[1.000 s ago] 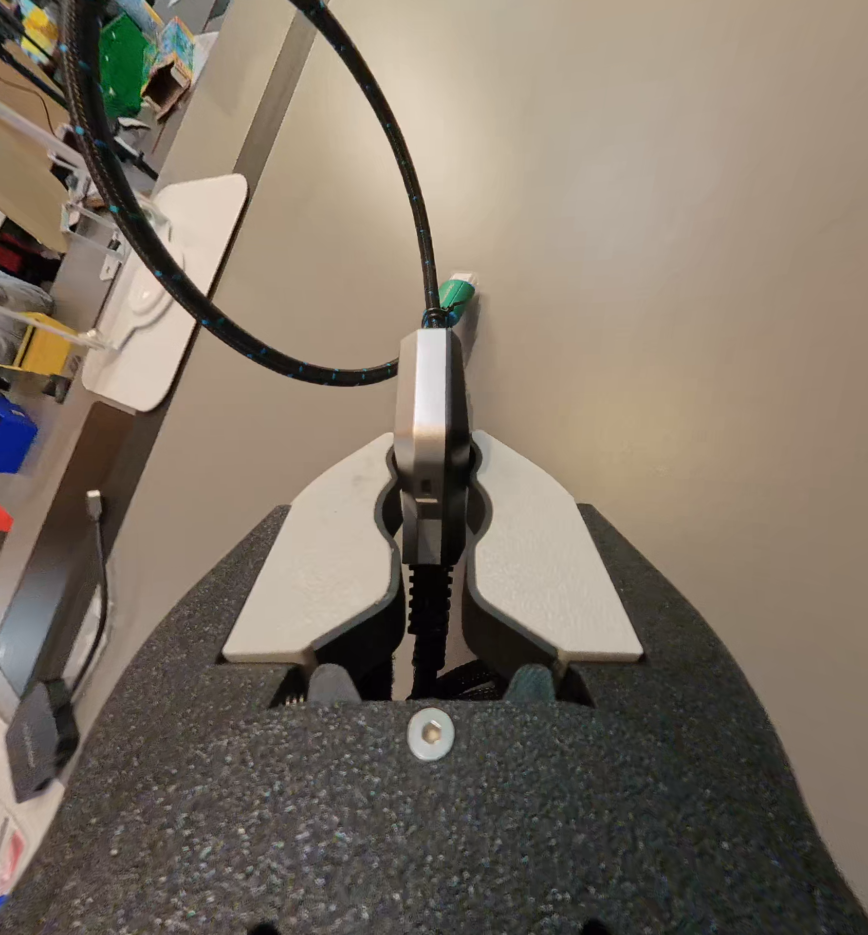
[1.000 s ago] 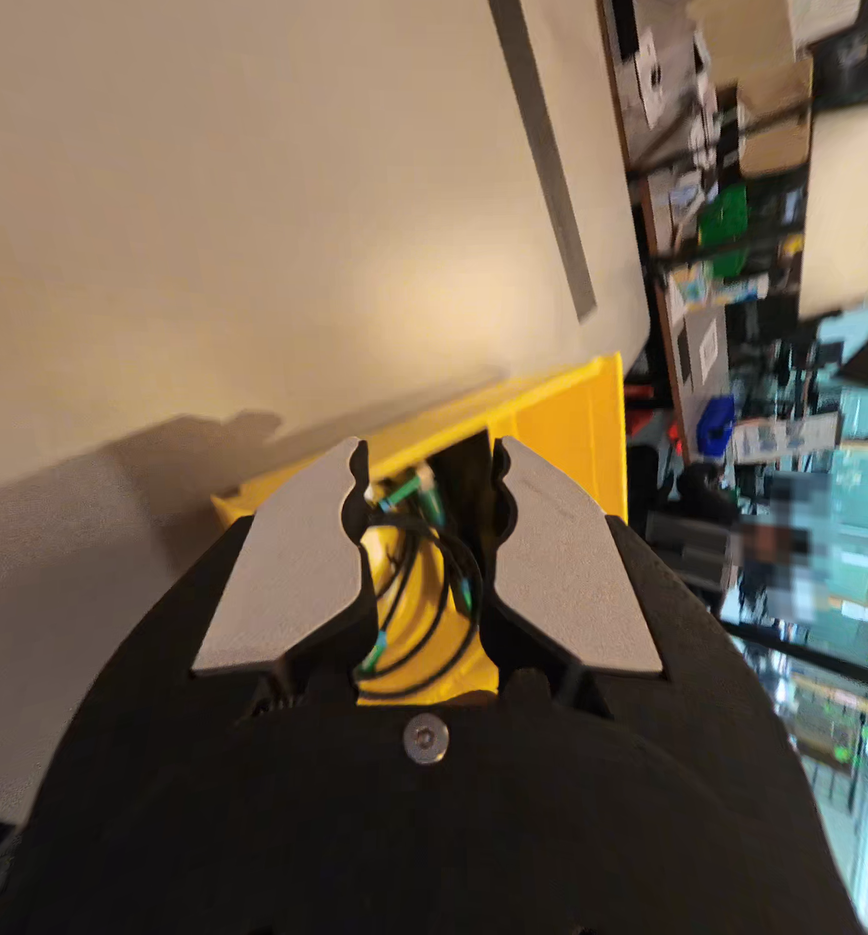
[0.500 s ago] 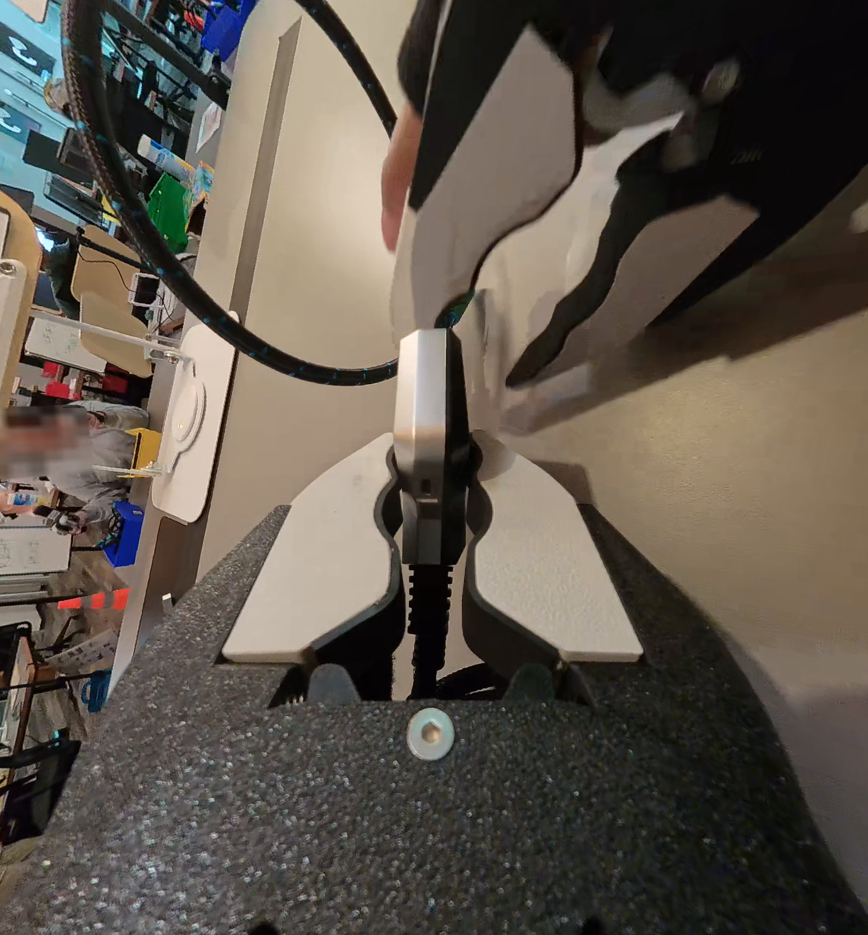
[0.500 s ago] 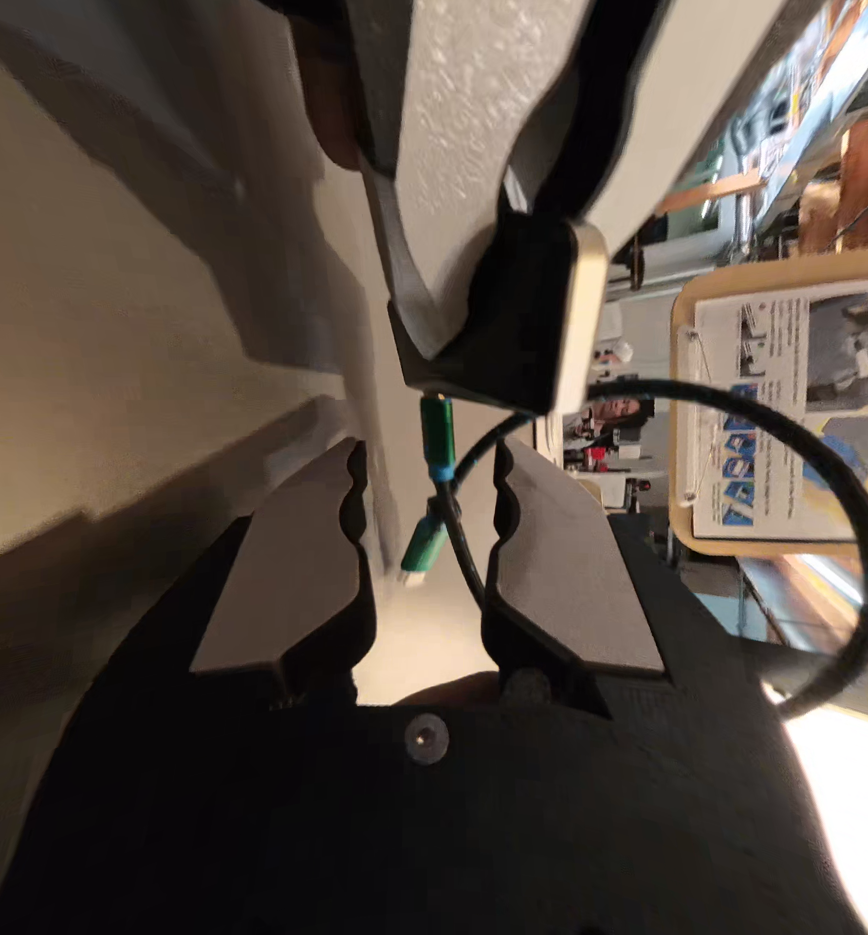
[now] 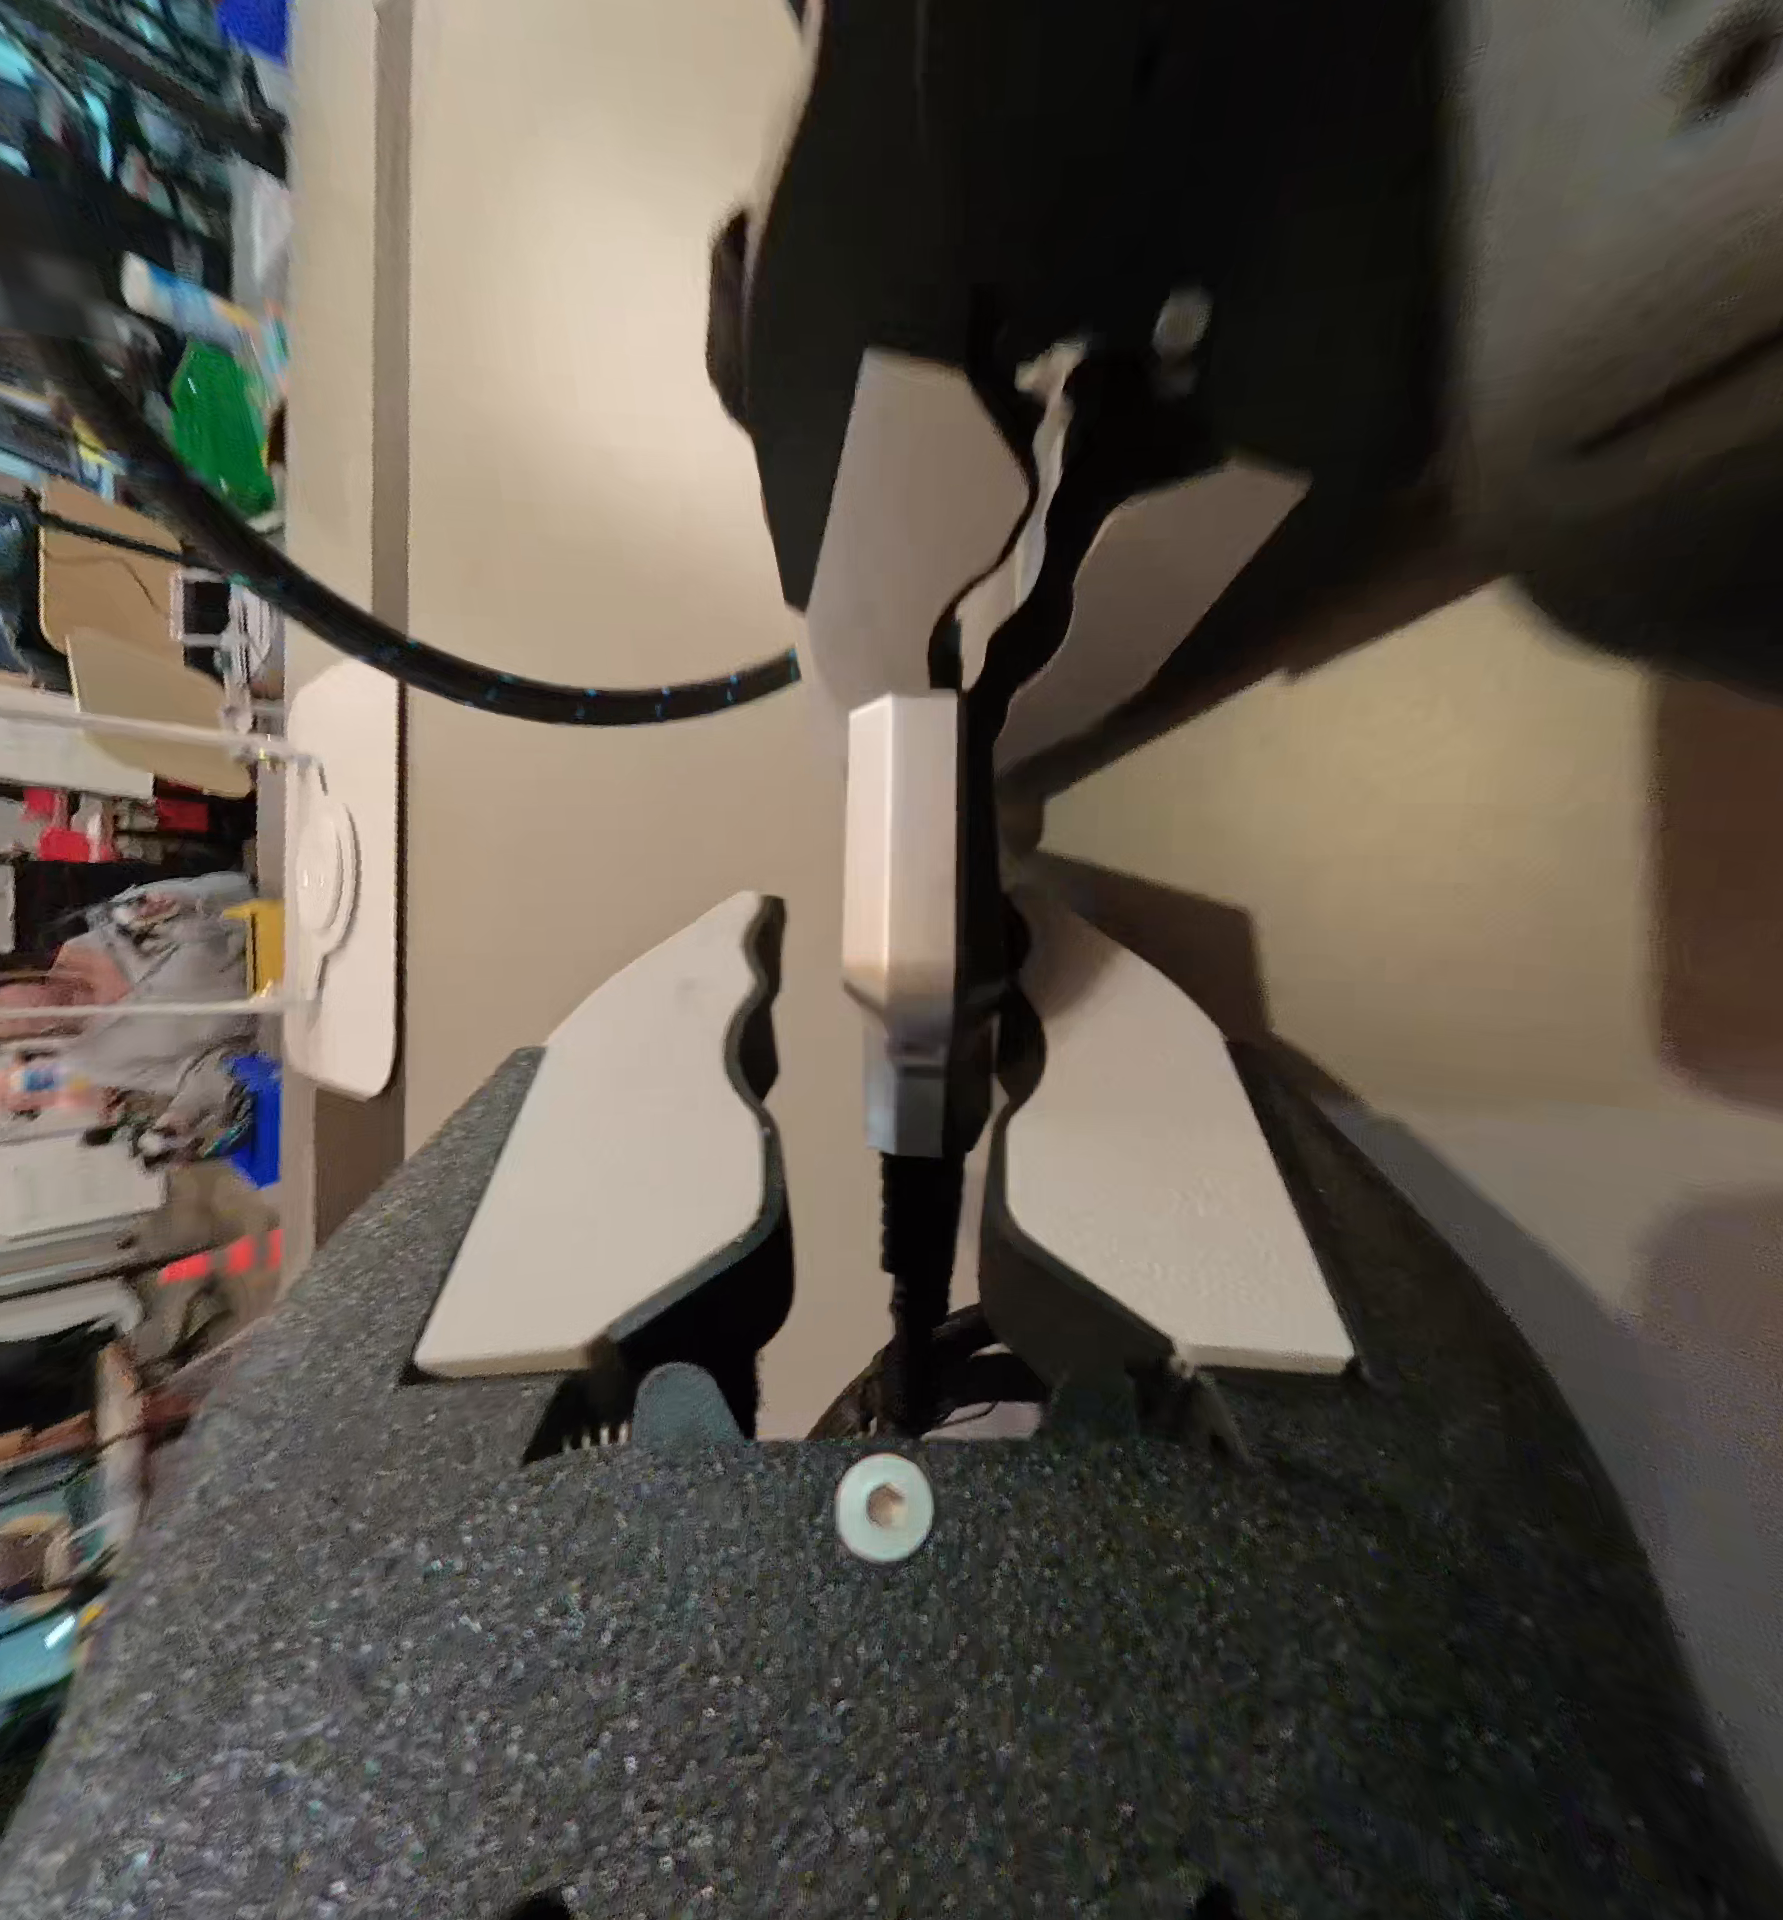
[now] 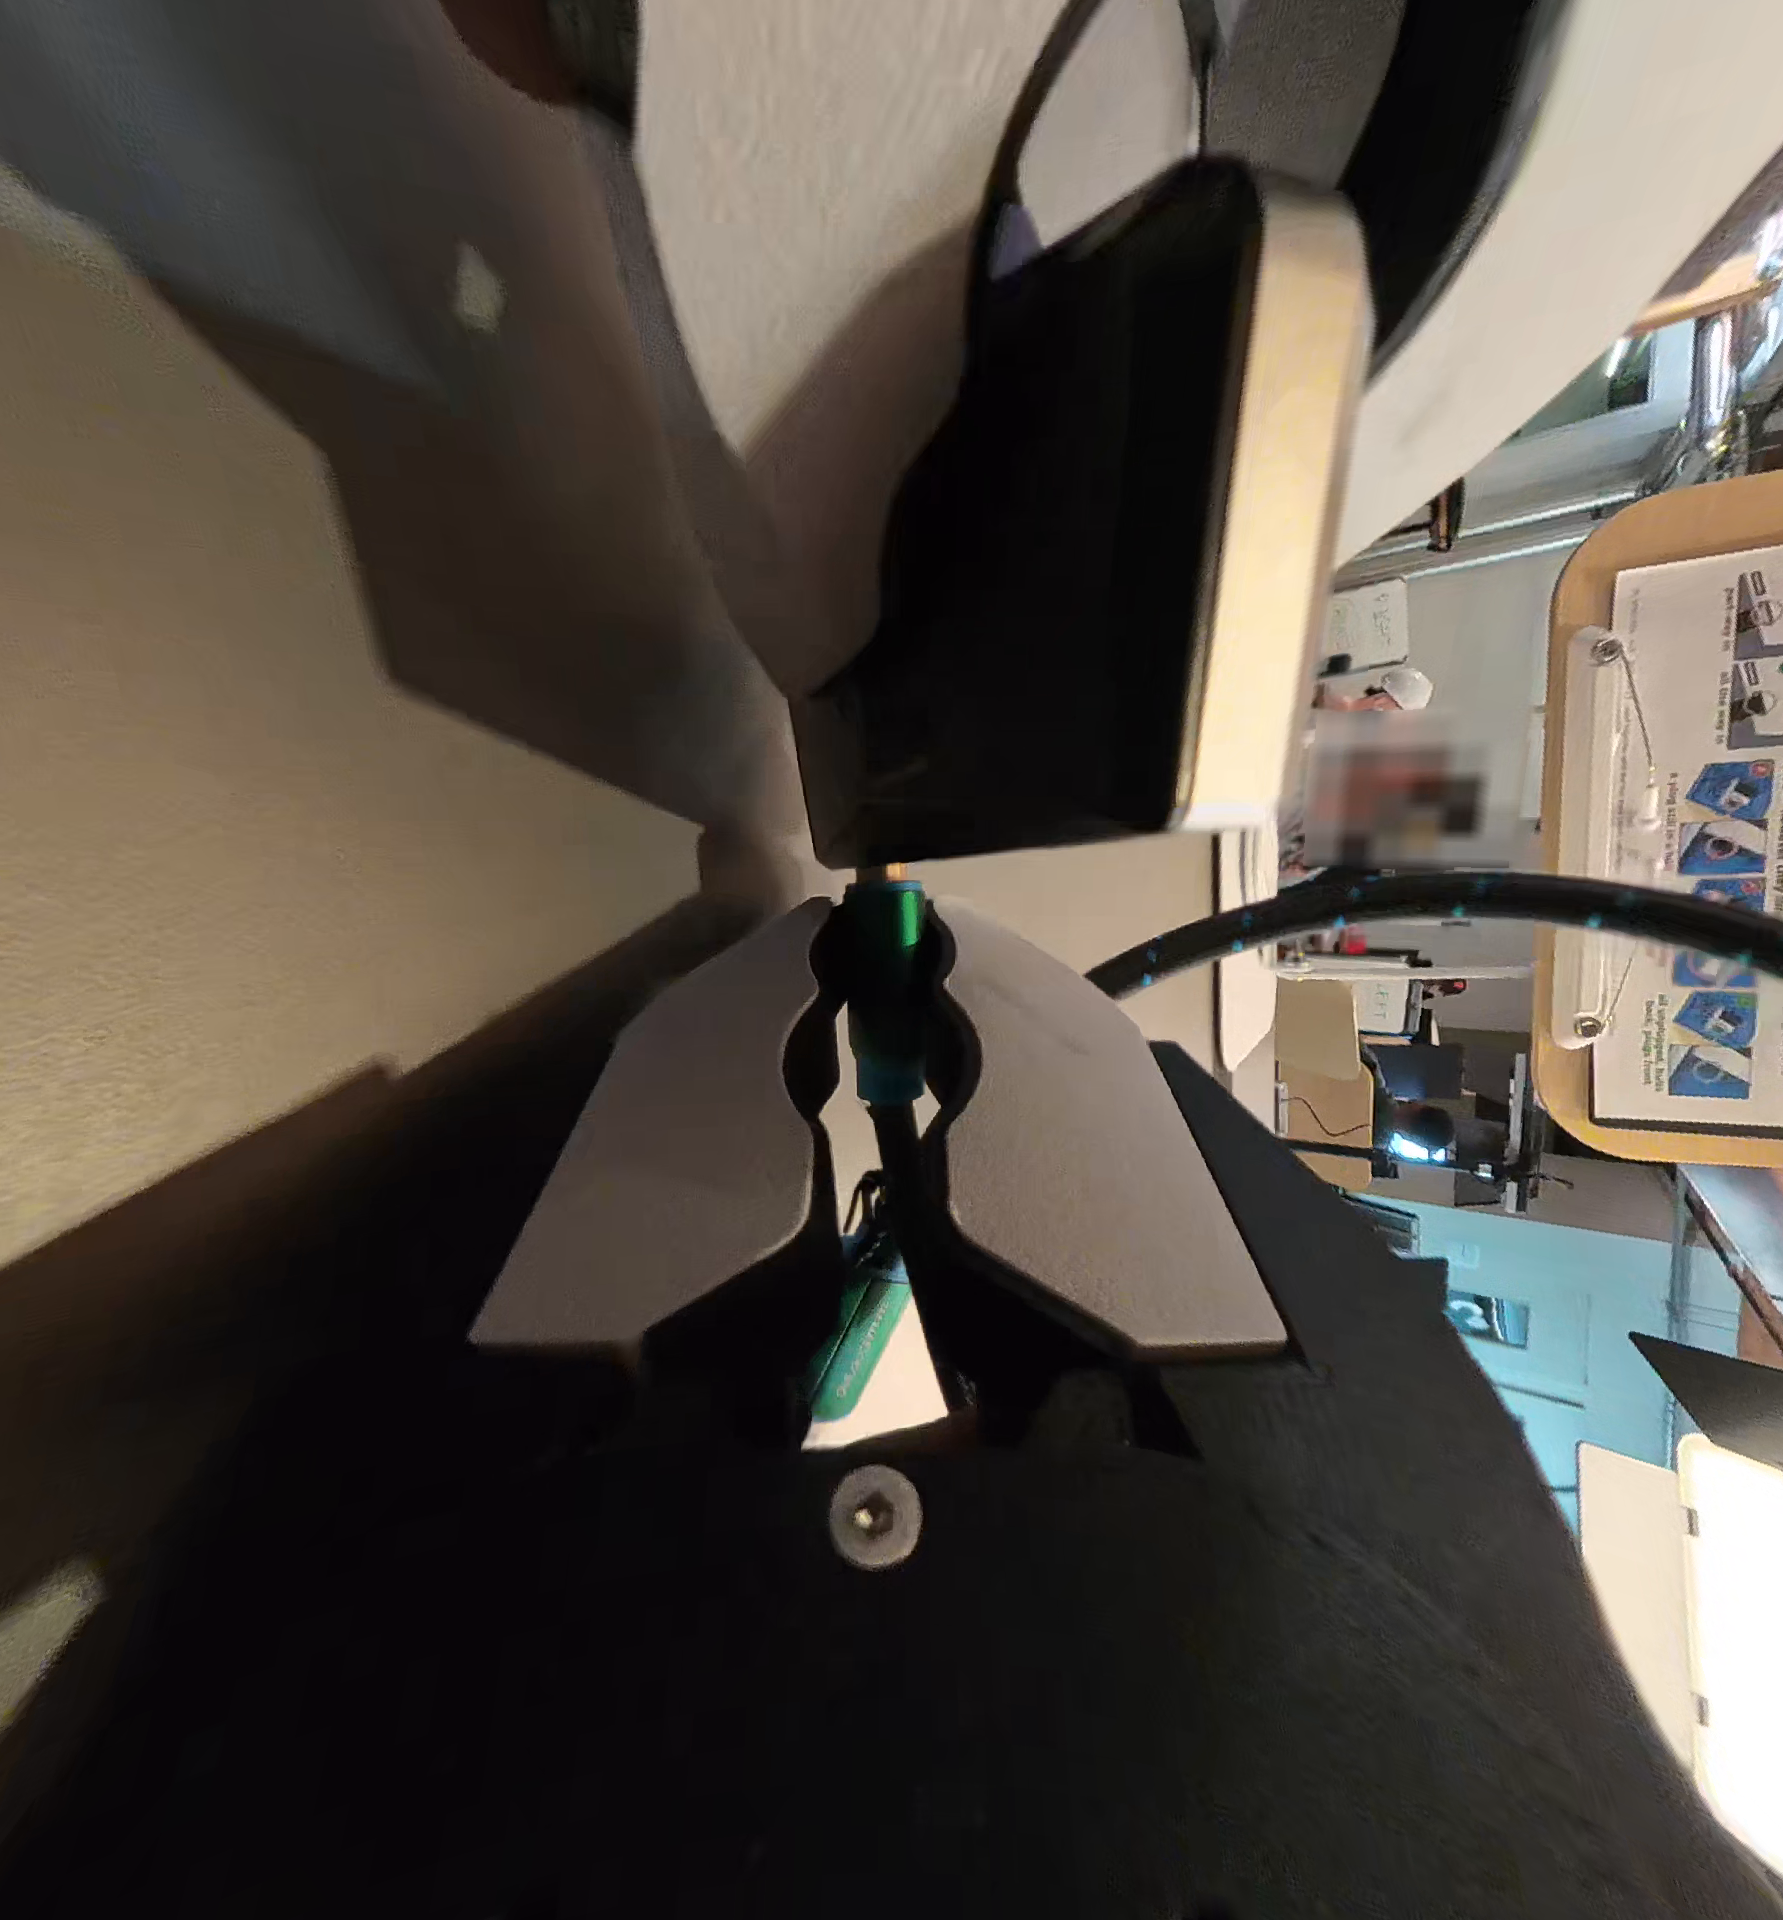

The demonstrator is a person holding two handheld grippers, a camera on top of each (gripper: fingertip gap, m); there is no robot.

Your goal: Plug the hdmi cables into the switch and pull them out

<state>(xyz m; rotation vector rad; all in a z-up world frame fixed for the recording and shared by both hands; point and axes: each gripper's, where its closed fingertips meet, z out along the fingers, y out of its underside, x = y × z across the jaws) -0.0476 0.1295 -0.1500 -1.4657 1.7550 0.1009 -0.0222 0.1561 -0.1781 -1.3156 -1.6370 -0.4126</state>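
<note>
Beige tabletop [image 5: 575, 520] backs everything. The left gripper [image 5: 897, 909] stands open around the flat black, silver-edged hub [image 5: 897, 810], with a gap at one finger. The right gripper [image 6: 882, 920] pinches the small green metal plug [image 6: 892, 940], whose tip meets the hub's end.

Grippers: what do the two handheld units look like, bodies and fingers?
Left gripper: speckled dark grey, foam-like body, silver hex screw at centre, two pale flat fingers with wavy black inner pads. Right gripper: smoother black body, same central screw, grey fingers with scalloped black pads.
</note>
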